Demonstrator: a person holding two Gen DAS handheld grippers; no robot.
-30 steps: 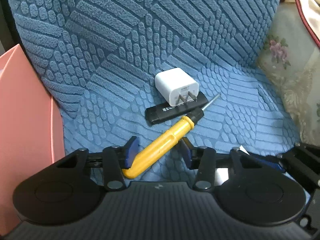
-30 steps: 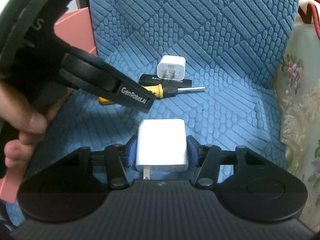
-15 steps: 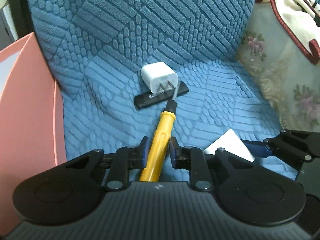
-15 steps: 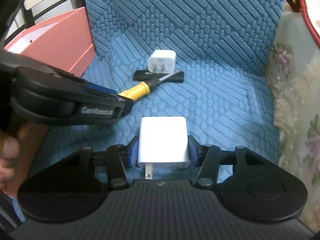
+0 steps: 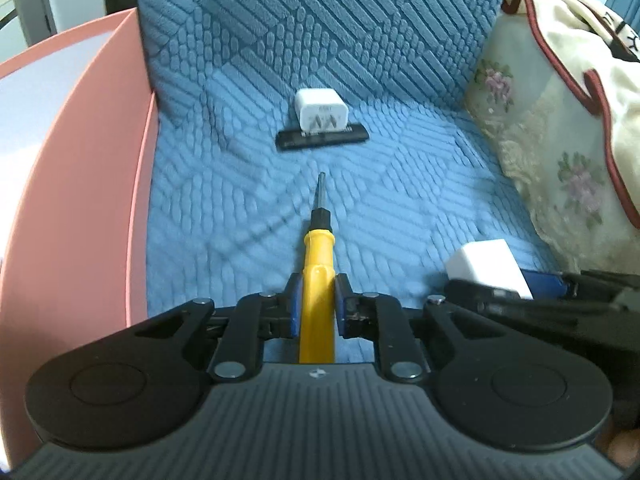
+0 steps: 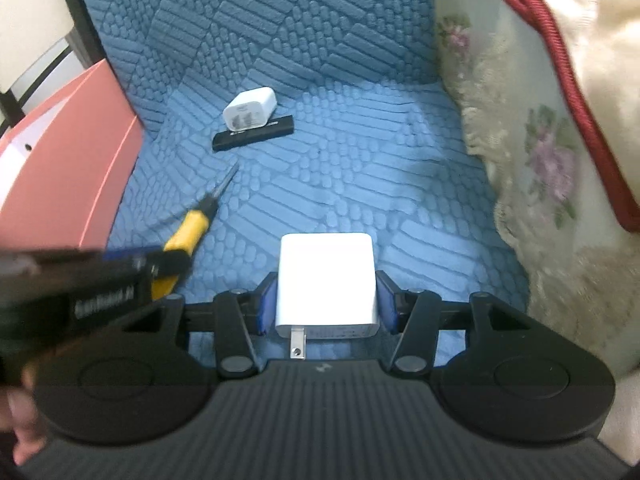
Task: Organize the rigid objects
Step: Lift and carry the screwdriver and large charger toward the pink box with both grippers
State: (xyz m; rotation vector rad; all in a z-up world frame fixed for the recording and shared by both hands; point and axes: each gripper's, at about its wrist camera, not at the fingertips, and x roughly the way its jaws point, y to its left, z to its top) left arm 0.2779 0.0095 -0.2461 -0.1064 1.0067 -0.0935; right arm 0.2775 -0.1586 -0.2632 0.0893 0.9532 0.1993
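My left gripper (image 5: 316,300) had just been closing, and its blue fingers (image 5: 295,304) now pinched the yellow plastic handle of the slim screwdriver (image 5: 318,264), whose black collar and thin metal shaft ran straight out ahead of the fingertips. My right gripper (image 6: 326,300) had its fingers (image 6: 267,304) clamped on the flanks of the large white square charger block (image 6: 326,276), prongs pointing back toward the camera.

Well beyond both sets of fingertips, on the blue quilted seat cover (image 5: 400,208), the small white plug adapter (image 5: 320,110) rested against the flat black bar-shaped device (image 5: 322,138). A pink rigid box (image 5: 80,160) stood off to the left of my left fingers; a floral lace-edged cushion (image 6: 540,160) lay to the right of my right fingers.

My worries from here, as I judged them:

- The screwdriver was gripped low on a smooth round handle, so the long front end could lever it down or let it roll in the pads if I swung fast.
- The bare tip led the way; it might snag the textured cover or knock the adapter off the black bar.
- The two grippers sat close together, the left one crossing the right camera's lower left corner, so a careless turn toward the pink box could bump the charger loose.
- The charger's glossy sides might slip.
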